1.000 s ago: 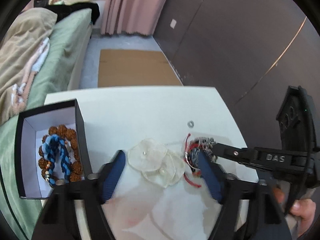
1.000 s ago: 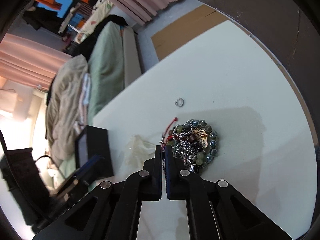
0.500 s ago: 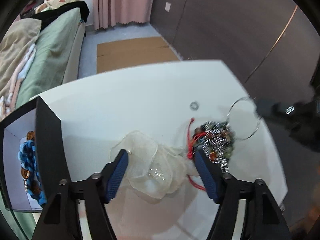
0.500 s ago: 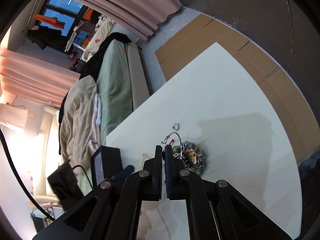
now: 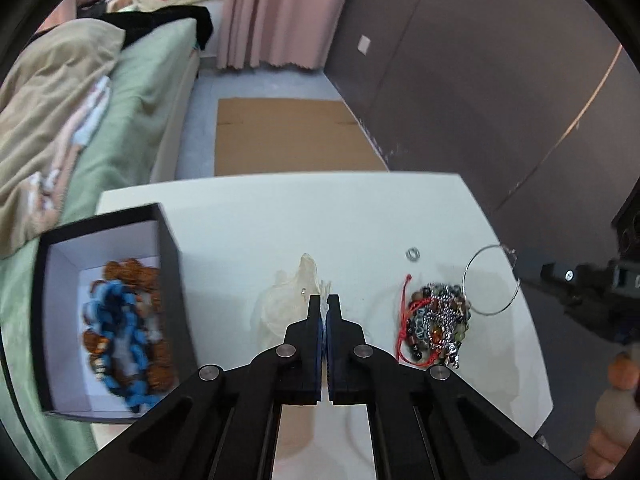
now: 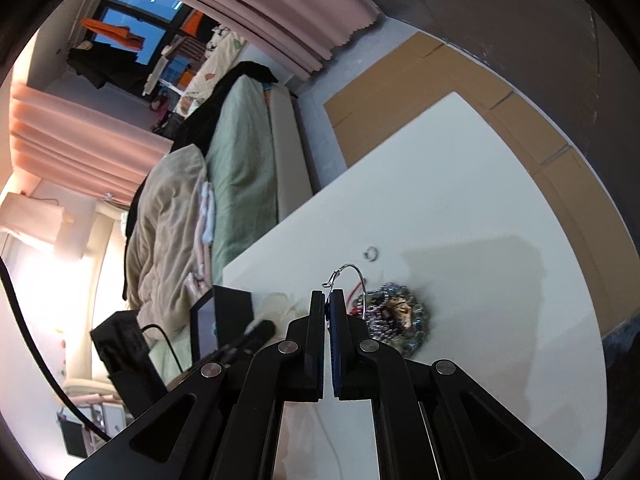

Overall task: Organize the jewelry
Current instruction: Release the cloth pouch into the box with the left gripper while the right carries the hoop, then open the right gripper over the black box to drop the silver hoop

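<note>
My left gripper is shut on the sheer cream flower piece, which is bunched up from the white table. My right gripper is shut on a thin silver hoop, held above the table; the hoop also shows in the left wrist view. A tangled pile of beaded bracelets and chains with a red cord lies on the table under the hoop, and shows in the right wrist view. A black box with a white inside at the left holds a blue braided bracelet and brown beads.
A small silver ring lies on the table beyond the pile. A green bed is at the table's left, flat cardboard on the floor beyond, and a dark wall at the right.
My left gripper has shut on the flower piece and gathered it up. My right gripper has lifted the silver hoop up and away from the pile.
</note>
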The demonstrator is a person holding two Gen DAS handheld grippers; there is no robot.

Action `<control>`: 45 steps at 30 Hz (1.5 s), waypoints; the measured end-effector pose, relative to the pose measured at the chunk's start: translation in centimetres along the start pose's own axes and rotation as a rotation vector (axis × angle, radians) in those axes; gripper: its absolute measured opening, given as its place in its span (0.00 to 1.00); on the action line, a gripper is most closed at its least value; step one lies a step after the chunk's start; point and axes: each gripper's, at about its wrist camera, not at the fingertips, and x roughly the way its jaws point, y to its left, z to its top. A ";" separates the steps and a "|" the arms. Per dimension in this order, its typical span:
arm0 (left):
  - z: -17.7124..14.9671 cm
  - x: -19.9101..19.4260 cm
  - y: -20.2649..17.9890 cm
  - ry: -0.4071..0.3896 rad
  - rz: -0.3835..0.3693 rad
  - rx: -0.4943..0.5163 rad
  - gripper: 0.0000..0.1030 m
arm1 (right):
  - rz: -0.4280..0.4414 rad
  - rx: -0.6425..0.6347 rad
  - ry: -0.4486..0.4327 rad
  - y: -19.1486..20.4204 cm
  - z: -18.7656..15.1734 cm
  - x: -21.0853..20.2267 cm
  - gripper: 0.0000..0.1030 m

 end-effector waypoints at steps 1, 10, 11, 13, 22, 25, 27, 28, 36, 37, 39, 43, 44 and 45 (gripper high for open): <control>0.0 -0.6 0.4 -0.010 -0.006 -0.012 0.00 | 0.009 -0.005 -0.003 0.3 -0.2 0.0 0.04; 0.3 -5.4 2.1 -0.135 -0.036 -0.063 0.00 | 0.090 -0.049 -0.016 2.8 -1.6 0.5 0.04; 0.3 -5.8 2.5 -0.147 -0.035 -0.072 0.00 | 0.100 -0.054 -0.017 3.2 -1.8 0.7 0.04; 0.4 -6.5 3.4 -0.169 -0.023 -0.086 0.00 | 0.115 -0.062 -0.015 3.8 -2.2 1.0 0.04; 1.0 -8.7 7.5 -0.242 0.000 -0.171 0.01 | 0.147 -0.100 0.011 6.4 -3.4 3.2 0.04; 1.2 -9.0 8.6 -0.251 0.003 -0.204 0.01 | 0.172 -0.115 0.018 7.4 -3.8 3.9 0.04; 1.4 -8.9 9.2 -0.230 -0.004 -0.219 0.02 | 0.195 -0.124 0.023 8.1 -4.0 4.2 0.04; 1.5 -8.8 9.5 -0.213 -0.008 -0.229 0.07 | 0.206 -0.131 0.025 8.5 -4.1 4.3 0.04; 1.4 -10.8 11.7 -0.292 0.014 -0.302 0.86 | 0.318 -0.193 0.057 12.0 -5.0 6.5 0.04; 1.5 -10.8 11.9 -0.292 0.014 -0.307 0.86 | 0.326 -0.199 0.059 12.3 -5.1 6.8 0.04; 1.4 -10.8 12.6 -0.289 0.010 -0.329 0.86 | 0.344 -0.213 0.066 13.1 -5.3 7.3 0.04; 1.4 -11.1 13.9 -0.294 0.009 -0.367 0.86 | 0.382 -0.226 0.087 14.3 -5.6 8.5 0.04; 1.3 -11.2 14.2 -0.297 0.013 -0.373 0.86 | 0.392 -0.225 0.092 14.6 -5.7 8.9 0.04; 1.3 -11.3 14.4 -0.299 0.014 -0.379 0.86 | 0.404 -0.224 0.098 14.8 -5.8 9.1 0.04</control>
